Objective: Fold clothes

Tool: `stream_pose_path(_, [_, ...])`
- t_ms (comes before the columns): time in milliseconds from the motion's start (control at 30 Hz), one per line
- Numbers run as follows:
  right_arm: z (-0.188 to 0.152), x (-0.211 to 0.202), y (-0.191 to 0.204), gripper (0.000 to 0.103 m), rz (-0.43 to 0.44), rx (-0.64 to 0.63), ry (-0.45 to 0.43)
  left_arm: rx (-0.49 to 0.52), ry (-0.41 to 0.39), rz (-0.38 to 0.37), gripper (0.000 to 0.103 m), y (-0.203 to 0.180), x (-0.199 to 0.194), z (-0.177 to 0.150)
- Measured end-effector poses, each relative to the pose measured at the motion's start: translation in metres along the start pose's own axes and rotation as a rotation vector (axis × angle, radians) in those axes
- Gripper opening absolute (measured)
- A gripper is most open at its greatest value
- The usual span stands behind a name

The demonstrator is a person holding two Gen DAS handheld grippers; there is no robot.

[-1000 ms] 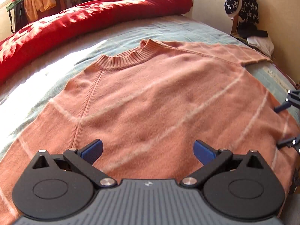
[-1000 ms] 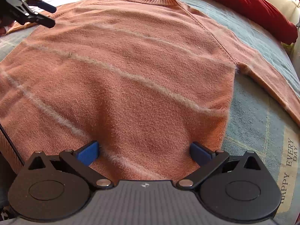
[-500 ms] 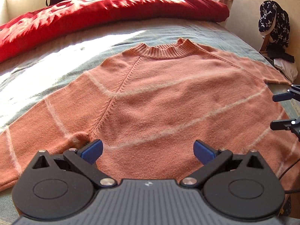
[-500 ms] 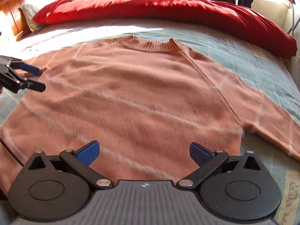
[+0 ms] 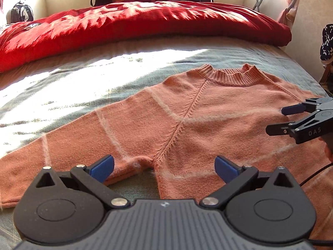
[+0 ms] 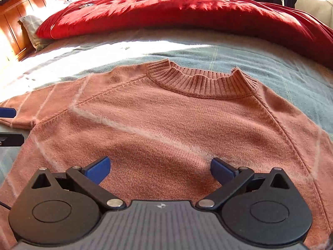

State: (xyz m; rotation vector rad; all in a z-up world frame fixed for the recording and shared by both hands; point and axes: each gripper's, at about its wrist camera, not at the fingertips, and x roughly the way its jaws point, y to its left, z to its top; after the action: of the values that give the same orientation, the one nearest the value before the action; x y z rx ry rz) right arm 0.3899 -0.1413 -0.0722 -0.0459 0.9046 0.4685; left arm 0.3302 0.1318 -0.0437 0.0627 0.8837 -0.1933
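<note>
On my left I see the left gripper (image 5: 164, 166) with its blue pads spread wide and nothing between them, poised over the spot where the sleeve (image 5: 68, 143) meets the body of the sweater (image 5: 208, 125). The sweater is salmon pink with pale stripes and lies flat, front up, on the grey-green bed cover (image 5: 104, 79), its ribbed collar (image 6: 203, 83) pointing toward the red duvet (image 5: 135, 23) bunched along the far side. That sleeve stretches out to the left across the cover. Moving right, my right gripper (image 6: 160, 169) hangs over the chest below the collar, its fingers likewise parted and empty; from the left camera I catch it at the right edge, above the sweater's right half. Whether either gripper touches the knit I cannot tell. At far left of the right view stands a wooden headboard (image 6: 18, 27).
</note>
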Motion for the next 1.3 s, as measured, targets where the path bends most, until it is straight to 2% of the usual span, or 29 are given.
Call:
stream_pose_path(67, [0.003,-0.002,0.002,0.103,0.043,0.043,-0.014,-0.005,-0.011,0.011,0.102,0.002,-0.001,0.002])
stream_pose_path(233, [0.009,0.039,0.012,0.103,-0.001,0.024,0.053,-0.099,-0.009,-0.014,0.102,0.013,0.001,0.008])
stream_pose_path(400, [0.027,0.014,0.014,0.103,0.019,0.055,0.005,-0.153,-0.017,-0.056,0.102,0.023,-0.004,0.018])
stream_pose_path(467, [0.027,0.001,0.008,0.103,-0.034,0.074,-0.010,-0.164,-0.021,-0.069,0.102,0.023,-0.005,0.023])
stream_pose_path(600, [0.007,-0.003,-0.027,0.103,-0.167,0.185,0.026,-0.149,-0.030,-0.108,0.102,0.012,0.001,0.032])
stream_pose_path(667, [-0.004,0.006,-0.048,0.103,-0.170,0.261,0.071,-0.140,-0.019,-0.134,0.102,0.003,0.007,0.035])
stream_pose_path(867, [-0.009,-0.017,-0.051,0.103,-0.135,0.294,0.030,-0.121,0.037,-0.244,0.102,-0.040,0.028,0.039])
stream_pose_path(967, [-0.024,-0.032,-0.053,0.103,-0.129,0.328,0.050,-0.128,0.066,-0.282,0.102,-0.059,0.037,0.032])
stream_pose_path(1033, [-0.038,-0.038,-0.051,0.103,-0.117,0.311,0.081,-0.128,0.093,-0.299,0.102,-0.069,0.044,0.024])
stream_pose_path(1200, [-0.062,-0.042,-0.035,0.103,-0.155,0.139,0.116,-0.134,0.135,-0.291,0.102,-0.076,0.055,0.009])
stream_pose_path(1300, [-0.060,-0.040,-0.033,0.103,-0.172,0.147,0.123,-0.186,0.128,-0.300,0.102,-0.066,0.049,0.014])
